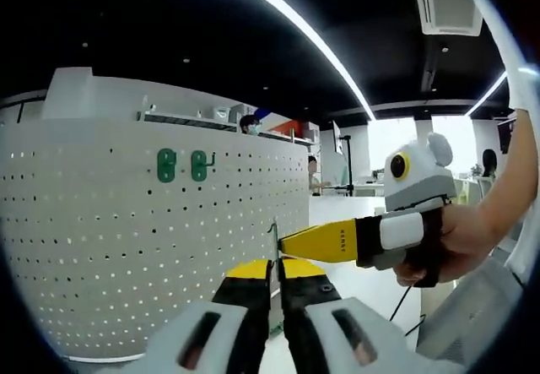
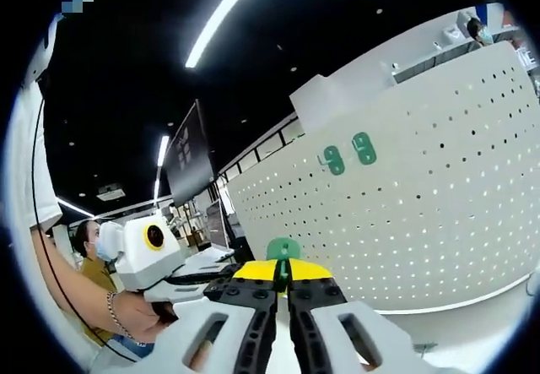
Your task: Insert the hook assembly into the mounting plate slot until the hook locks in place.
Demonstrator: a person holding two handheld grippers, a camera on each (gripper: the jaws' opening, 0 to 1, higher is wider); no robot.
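Hook assembly (image 2: pixel 283 248), green, sits pinched in the closed right gripper (image 2: pixel 283 283), well short of the pegboard (image 2: pixel 405 214). Left gripper (image 1: pixel 275 271) is clamped on its thin wire hook (image 1: pixel 273 237). Square it before pushing into the board.

Open-plan office, or a lab floor inside one.

Long strip lights (image 1: pixel 295 28) and a ceiling air-conditioning cassette (image 1: pixel 445 2) run overhead, beyond the left gripper's jaws; desks with monitors (image 2: pixel 187 156) stand behind the white pegboard (image 1: pixel 126 239).
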